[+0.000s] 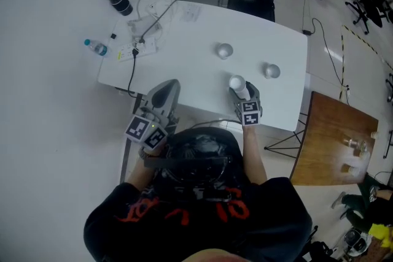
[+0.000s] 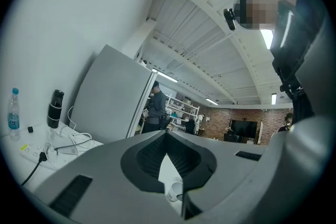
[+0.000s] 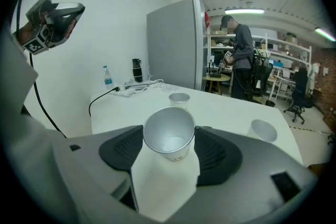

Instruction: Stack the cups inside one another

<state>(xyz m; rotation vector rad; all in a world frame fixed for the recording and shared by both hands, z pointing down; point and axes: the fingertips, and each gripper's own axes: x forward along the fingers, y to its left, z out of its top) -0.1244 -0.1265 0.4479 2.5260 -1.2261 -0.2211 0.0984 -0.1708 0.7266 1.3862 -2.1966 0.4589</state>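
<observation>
Right gripper (image 1: 239,90): jaws clamped on one cup, a pad against each side of its wall, at the near edge of the table and right of centre.
Table (image 1: 184,73): white top; the cups stand on its right half, while cables and a power strip lie at the far left.
Left gripper (image 1: 171,88): jaws closed together at the tips with nothing between them, at the near edge left of centre.
Held cup (image 3: 168,132): mouth up and open toward the right gripper's camera, so its inside shows; its base points down and away. Whether the base touches the table cannot be told.
Far cup (image 1: 224,50): upright, mouth up, almost straight ahead of the held cup and slightly left, well apart from it.
Right cup (image 1: 272,71): upright, mouth up, to the right of the held cup and a little farther away.
Nearer hand: the right gripper is nearer to both free cups; the left gripper is well apart from all three.
Move ahead, as a judgement: the held cup needs carrying to above one free cup, its axis kept upright, then lowering base-first into that open mouth.
</observation>
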